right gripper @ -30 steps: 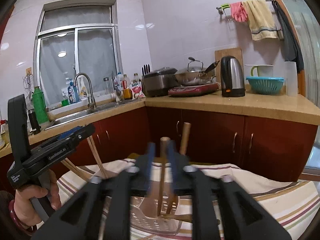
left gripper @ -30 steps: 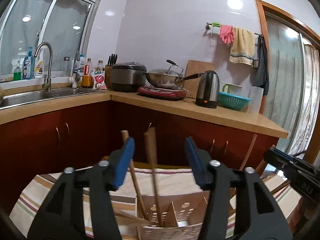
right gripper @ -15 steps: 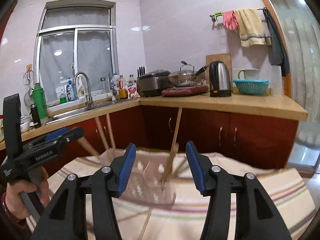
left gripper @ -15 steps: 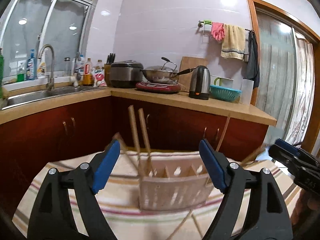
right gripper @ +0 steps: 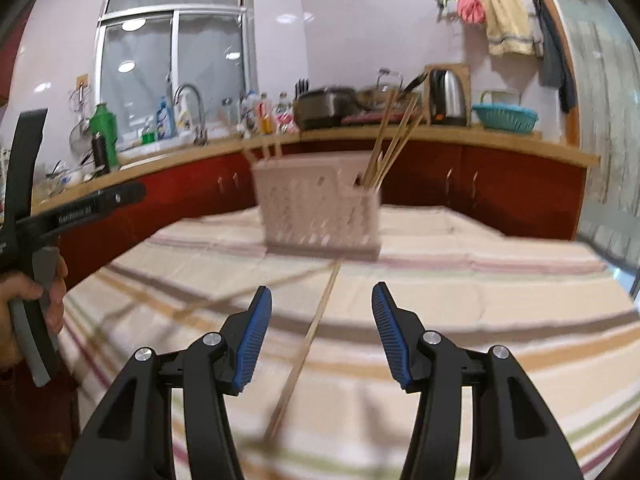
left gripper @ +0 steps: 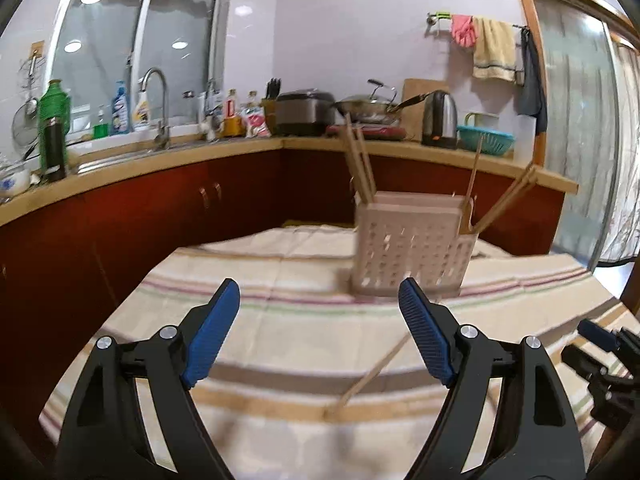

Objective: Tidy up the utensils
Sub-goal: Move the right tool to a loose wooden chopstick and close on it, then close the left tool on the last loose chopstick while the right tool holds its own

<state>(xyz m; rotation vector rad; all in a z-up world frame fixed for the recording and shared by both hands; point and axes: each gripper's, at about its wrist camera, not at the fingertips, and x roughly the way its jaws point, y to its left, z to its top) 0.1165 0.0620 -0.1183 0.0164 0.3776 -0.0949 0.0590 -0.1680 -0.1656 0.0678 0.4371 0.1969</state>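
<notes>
Left gripper (left gripper: pixel 319 304): jaws spread wide, nothing between the blue pads, hanging above the striped tablecloth (left gripper: pixel 280 320)
Right gripper (right gripper: pixel 322 308): jaws partly apart, holding nothing; a loose chopstick (right gripper: pixel 308 344) lies on the cloth below the gap, not touched by either pad
Utensil holder (left gripper: pixel 412 248): pale perforated plastic caddy standing upright on the cloth, ahead of both grippers
Chopsticks in holder (left gripper: pixel 360 164): wooden sticks lean out of its compartments, a pair at its left end and others at its right end in the left wrist view
Loose chopsticks: one (left gripper: pixel 374 372) lies slantwise on the cloth in front of the caddy, near the left gripper's right finger; a second one (right gripper: pixel 248 292) shows blurred in the right wrist view
Hand (right gripper: pixel 24 292): grips the left gripper's handle at the frame edge
Background: kitchen counter (left gripper: pixel 180 152) with sink tap, bottles, wok, kettle (left gripper: pixel 440 120)
</notes>
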